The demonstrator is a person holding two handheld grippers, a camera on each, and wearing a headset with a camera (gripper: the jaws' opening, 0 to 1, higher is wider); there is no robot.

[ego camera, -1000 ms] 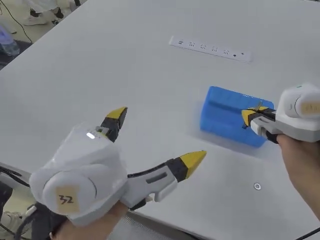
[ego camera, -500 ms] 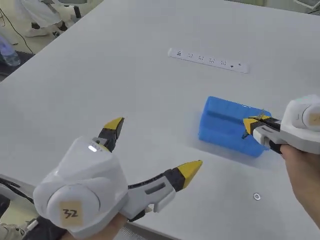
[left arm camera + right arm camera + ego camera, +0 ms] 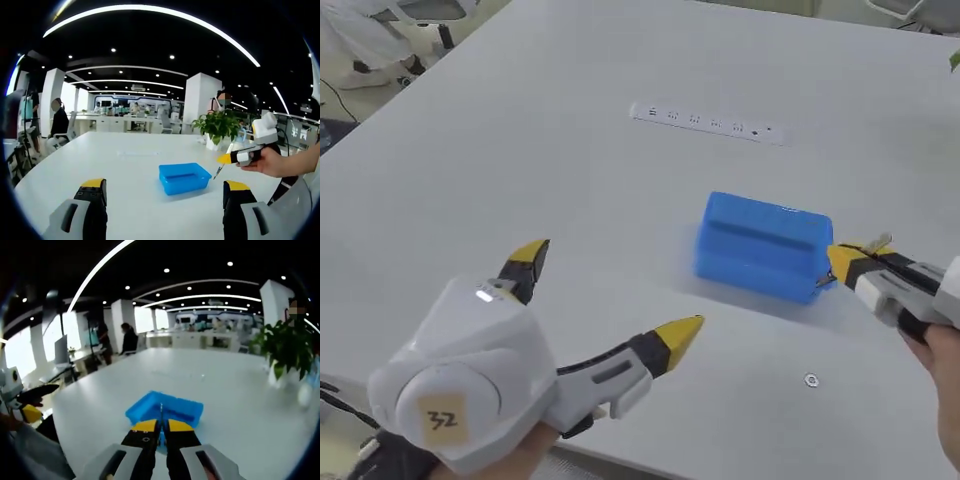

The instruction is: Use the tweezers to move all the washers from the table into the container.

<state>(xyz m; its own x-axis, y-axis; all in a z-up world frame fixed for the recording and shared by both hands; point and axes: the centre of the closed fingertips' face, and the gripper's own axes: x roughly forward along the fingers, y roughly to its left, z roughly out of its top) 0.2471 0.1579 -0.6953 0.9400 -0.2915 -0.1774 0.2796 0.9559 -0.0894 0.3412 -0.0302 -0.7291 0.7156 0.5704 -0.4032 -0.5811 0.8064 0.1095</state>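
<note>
**1. Left gripper** (image 3: 608, 290). I hold it to the near left of the container (image 3: 765, 235), well apart from it. Its jaws are spread wide with only air between them. In the left gripper view the container lies ahead, between the two jaw tips.

**2. Right gripper** (image 3: 840, 265). I hold it at the container's right end, with the jaw tips just beside the right wall. The jaws are pressed together on the tweezers (image 3: 161, 412), which run forward from between the yellow tips. In the right gripper view the tweezer point lines up with the container's near rim. I cannot tell whether it touches the rim. I also cannot tell whether the point carries anything, because it is too small to read.

**3. Container.** It is blue, rectangular and open at the top, and it stands flat on the table (image 3: 520, 150).

**4. Washer** (image 3: 811, 380). One lies flat on the table, on my side of the container and off its right corner. It is apart from the container and from both grippers.

**5. Power strip** (image 3: 708, 123). It lies on the far side of the container, well apart from it.
</note>
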